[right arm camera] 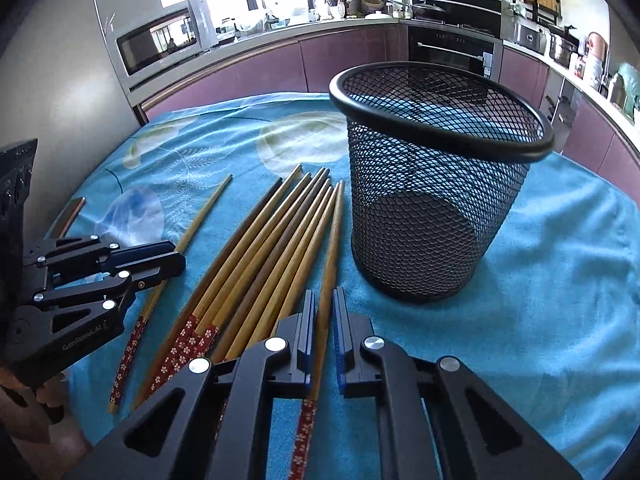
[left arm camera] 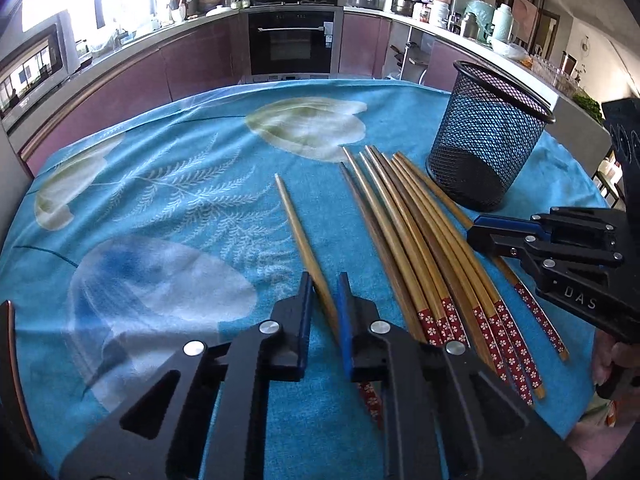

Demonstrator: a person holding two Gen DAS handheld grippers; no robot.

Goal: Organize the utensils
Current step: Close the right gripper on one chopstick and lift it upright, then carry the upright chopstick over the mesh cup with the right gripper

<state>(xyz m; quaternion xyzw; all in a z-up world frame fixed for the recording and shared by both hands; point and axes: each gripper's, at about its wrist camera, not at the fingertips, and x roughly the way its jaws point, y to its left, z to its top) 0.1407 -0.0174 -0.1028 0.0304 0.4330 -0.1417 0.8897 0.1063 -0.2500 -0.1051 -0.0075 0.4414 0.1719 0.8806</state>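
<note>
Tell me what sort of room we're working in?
Most likely a home kitchen: a built-in oven set in purple cabinets, a microwave and pots along the counter.

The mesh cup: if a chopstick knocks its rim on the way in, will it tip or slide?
The mesh cup looks light, being open wire, so it may slide on the blue cloth. It is tall with a base narrower than its rim, so a rim knock could tip it. It appears empty, with nothing weighting it.

The left hand-held gripper (left arm camera: 325,280) covers part of 1 chopstick (left arm camera: 298,228); its patterned end is half hidden.
</note>
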